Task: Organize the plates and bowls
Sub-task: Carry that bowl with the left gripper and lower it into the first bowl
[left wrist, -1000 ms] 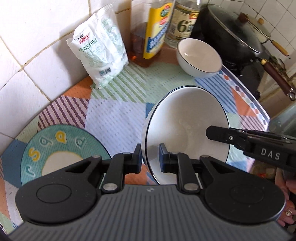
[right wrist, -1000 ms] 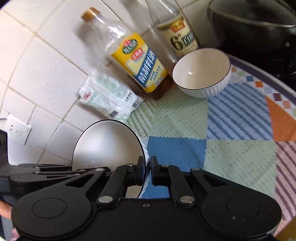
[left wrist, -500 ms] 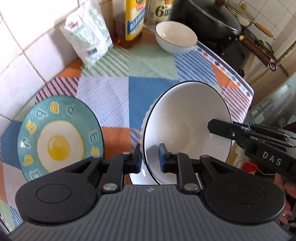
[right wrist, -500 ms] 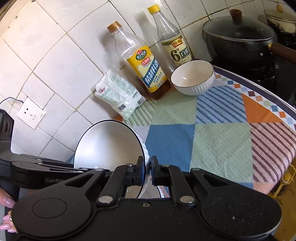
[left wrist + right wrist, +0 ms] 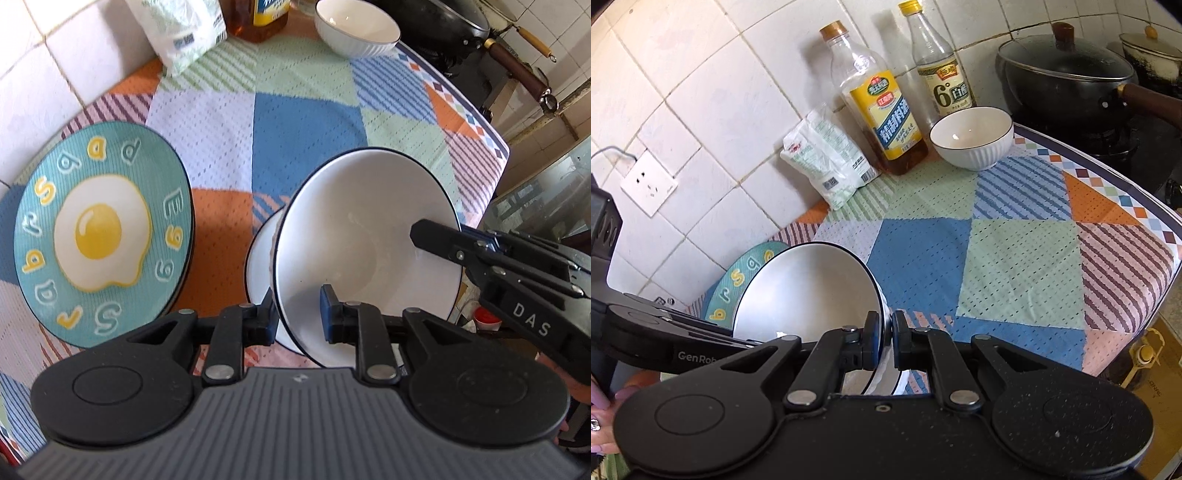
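Carried nearer the teal fried-egg plate point(image 5: 103, 236), the white dark-rimmed ceramic bowl point(image 5: 354, 236) could tip and slip: the left claw point(image 5: 297, 314) is spreading off its rim, so only the right claw point(image 5: 885, 341) pinches it above the quilted bench point(image 5: 303, 122).

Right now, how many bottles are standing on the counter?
2. The yellow-label bottle stands against the tiled wall beside the white packet; the clear bottle marked 6° stands to its right, behind the small bowl. None seems hidden.

Left wrist cam: steep look down, close over the patchwork checked tablecloth point(image 5: 306, 147), tiled wall upper left. Right wrist cam: shallower tilt, faces the wall. Shared: white black-rimmed bowl point(image 5: 365, 251) point(image 5: 809, 291) at bottom centre, small ribbed white bowl point(image 5: 356, 31) point(image 5: 971, 136).
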{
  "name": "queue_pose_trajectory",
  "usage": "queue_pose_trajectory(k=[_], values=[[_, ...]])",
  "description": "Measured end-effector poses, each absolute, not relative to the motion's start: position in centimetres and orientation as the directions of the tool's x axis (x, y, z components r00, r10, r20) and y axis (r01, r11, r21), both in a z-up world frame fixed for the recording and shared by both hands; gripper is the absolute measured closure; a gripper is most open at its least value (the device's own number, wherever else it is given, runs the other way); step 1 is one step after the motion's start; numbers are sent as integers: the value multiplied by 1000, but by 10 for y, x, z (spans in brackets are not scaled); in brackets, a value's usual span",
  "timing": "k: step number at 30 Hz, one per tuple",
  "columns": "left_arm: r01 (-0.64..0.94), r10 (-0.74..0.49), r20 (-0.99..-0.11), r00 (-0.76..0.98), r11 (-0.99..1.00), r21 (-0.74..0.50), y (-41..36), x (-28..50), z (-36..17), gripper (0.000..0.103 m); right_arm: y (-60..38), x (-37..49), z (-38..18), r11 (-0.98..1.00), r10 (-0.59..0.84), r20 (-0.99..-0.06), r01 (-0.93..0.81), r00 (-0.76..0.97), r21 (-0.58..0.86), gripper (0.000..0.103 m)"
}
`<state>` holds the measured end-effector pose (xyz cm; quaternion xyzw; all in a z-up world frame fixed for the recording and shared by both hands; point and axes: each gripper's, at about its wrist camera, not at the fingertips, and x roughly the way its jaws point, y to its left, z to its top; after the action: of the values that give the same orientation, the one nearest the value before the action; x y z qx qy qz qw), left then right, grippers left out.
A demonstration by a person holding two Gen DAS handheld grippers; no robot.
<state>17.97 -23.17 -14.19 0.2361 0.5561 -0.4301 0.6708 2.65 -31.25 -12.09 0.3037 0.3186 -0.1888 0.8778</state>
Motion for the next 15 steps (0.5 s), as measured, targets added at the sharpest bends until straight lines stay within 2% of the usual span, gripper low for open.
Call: queue_pose_trajectory(k=[15], values=[[824,-254,-967,-30,541,-167,-235,183,-153,79,-301,43,-127,826,-162,-710,488,685,283,94]])
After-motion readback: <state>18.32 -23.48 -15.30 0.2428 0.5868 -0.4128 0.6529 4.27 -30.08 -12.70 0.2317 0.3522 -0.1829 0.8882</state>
